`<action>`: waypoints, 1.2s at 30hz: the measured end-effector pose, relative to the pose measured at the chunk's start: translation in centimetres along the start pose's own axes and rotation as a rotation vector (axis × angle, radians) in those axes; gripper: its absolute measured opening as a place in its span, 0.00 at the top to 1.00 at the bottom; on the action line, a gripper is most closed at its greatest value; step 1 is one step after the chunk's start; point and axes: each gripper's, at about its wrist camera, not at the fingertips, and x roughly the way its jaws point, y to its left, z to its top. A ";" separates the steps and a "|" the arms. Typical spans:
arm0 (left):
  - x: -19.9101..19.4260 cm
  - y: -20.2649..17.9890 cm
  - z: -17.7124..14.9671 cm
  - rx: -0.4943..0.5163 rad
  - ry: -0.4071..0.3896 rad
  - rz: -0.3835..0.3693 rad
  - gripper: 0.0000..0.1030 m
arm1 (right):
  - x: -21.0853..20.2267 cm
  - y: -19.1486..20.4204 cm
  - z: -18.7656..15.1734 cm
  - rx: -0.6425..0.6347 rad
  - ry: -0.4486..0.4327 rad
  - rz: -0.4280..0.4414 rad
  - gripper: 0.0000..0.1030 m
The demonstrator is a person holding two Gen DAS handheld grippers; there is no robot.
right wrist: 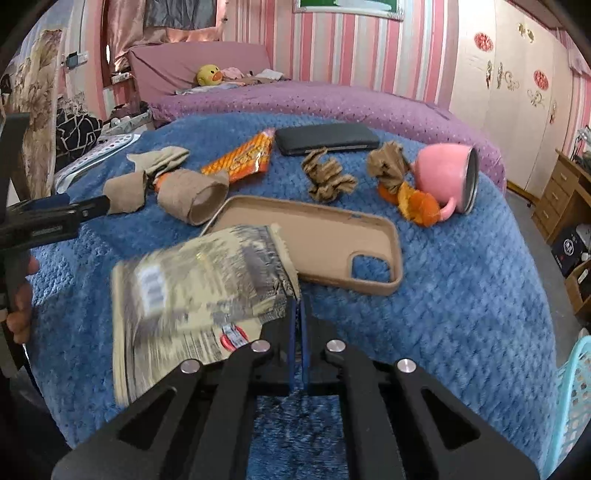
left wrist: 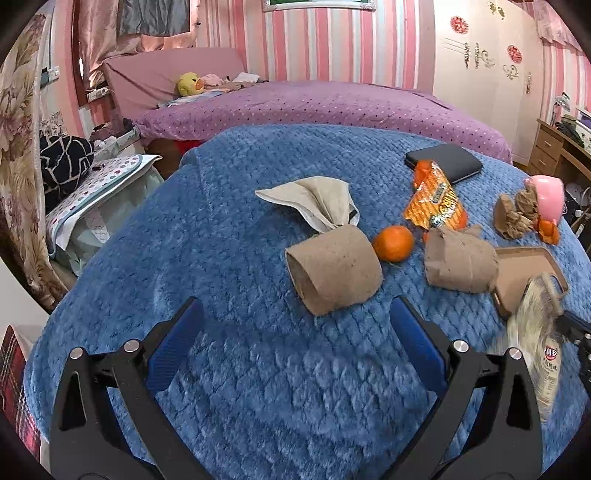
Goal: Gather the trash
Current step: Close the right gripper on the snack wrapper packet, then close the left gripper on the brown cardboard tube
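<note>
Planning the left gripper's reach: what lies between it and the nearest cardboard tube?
Only bare blue blanket between the left gripper and tube, seen in the left wrist view.

Pink-and-white vertically striped wallpaper [left wrist: 325,44] covers the far wall. In front of it stands a wide bed under a purple dotted bedspread [left wrist: 332,107], with a mauve padded headboard [left wrist: 166,77] at its left end and a yellow plush duck [left wrist: 189,84] beside it. Shiny pink curtains [left wrist: 99,33] hang at the left. A cream wardrobe with red round decals [right wrist: 517,81] fills the right side, next to a brown wooden drawer desk [right wrist: 561,192].
</note>
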 end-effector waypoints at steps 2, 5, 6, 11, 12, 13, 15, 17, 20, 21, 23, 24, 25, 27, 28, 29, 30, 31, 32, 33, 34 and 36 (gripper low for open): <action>0.8 -0.1 0.6 -0.026 0.024 -0.011 0.05 | -0.4 -0.8 0.2 0.010 -0.018 -0.022 0.98; 1.8 -0.2 1.2 -0.056 0.049 -0.028 0.05 | -1.3 -2.7 0.3 0.034 -0.038 -0.061 0.98; 2.0 -0.4 1.3 -0.060 0.055 -0.030 0.05 | -1.4 -3.2 0.3 0.043 -0.040 -0.070 0.98; 3.2 -1.3 2.1 -0.054 0.071 -0.014 0.06 | -1.7 -7.3 -0.1 0.136 -0.038 -0.124 0.98; 3.5 -1.3 2.2 -0.063 0.076 -0.015 0.06 | -1.8 -8.2 -0.3 0.158 -0.037 -0.136 0.98; 3.8 -1.2 2.2 -0.068 0.082 -0.016 0.07 | -1.9 -9.0 -0.4 0.175 -0.036 -0.146 0.98; 4.4 -1.0 2.2 -0.078 0.103 -0.021 0.16 | -1.9 -9.8 -0.5 0.189 -0.034 -0.161 0.97; 4.6 -0.6 2.1 -0.095 0.119 -0.051 0.28 | -1.9 -10.4 -0.7 0.196 -0.031 -0.174 0.94; 3.9 -0.8 2.0 -0.080 0.093 -0.076 0.41 | -1.7 -10.9 -0.8 0.212 -0.028 -0.175 0.94; 3.7 -0.9 1.9 -0.071 0.088 -0.072 0.41 | -1.7 -11.0 -0.9 0.216 -0.030 -0.174 0.94; 2.9 -1.0 1.6 -0.052 0.062 -0.061 0.42 | -1.9 -11.2 -1.0 0.225 -0.037 -0.171 0.94; 2.6 -1.0 1.5 -0.049 0.054 -0.062 0.42 | -2.0 -11.3 -1.0 0.228 -0.042 -0.168 0.94; 2.1 -0.9 1.4 -0.045 0.043 -0.063 0.42 | -2.2 -11.3 -1.0 0.228 -0.049 -0.163 0.95; 1.3 -0.8 1.2 -0.036 0.027 -0.056 0.42 | -2.4 -11.3 -1.0 0.224 -0.059 -0.159 0.96; 0.9 -0.8 1.1 -0.027 0.017 -0.046 0.42 | -2.6 -11.2 -1.1 0.219 -0.063 -0.161 0.97; 0.5 -0.8 1.0 -0.020 0.007 -0.040 0.42 | -2.7 -11.1 -1.1 0.216 -0.069 -0.159 0.97; 0.2 -0.8 1.0 -0.017 0.000 -0.039 0.42 | -2.9 -11.1 -1.1 0.214 -0.072 -0.154 0.97; -0.2 -0.8 1.0 -0.020 -0.008 -0.040 0.42 | -3.0 -11.0 -1.1 0.210 -0.076 -0.152 0.97; -0.6 -0.8 1.0 -0.027 -0.016 -0.046 0.42 | -3.2 -11.0 -1.2 0.207 -0.080 -0.151 0.97; -0.9 -0.9 1.0 -0.034 -0.021 -0.051 0.42 | -3.3 -11.0 -1.2 0.205 -0.083 -0.149 0.97; -1.1 -0.9 1.1 -0.037 -0.024 -0.053 0.42 | -3.5 -11.1 -1.3 0.205 -0.086 -0.150 0.97; -1.5 -1.3 1.0 -0.039 -0.032 -0.055 0.42 | -3.7 -11.5 -1.5 0.215 -0.084 -0.150 0.97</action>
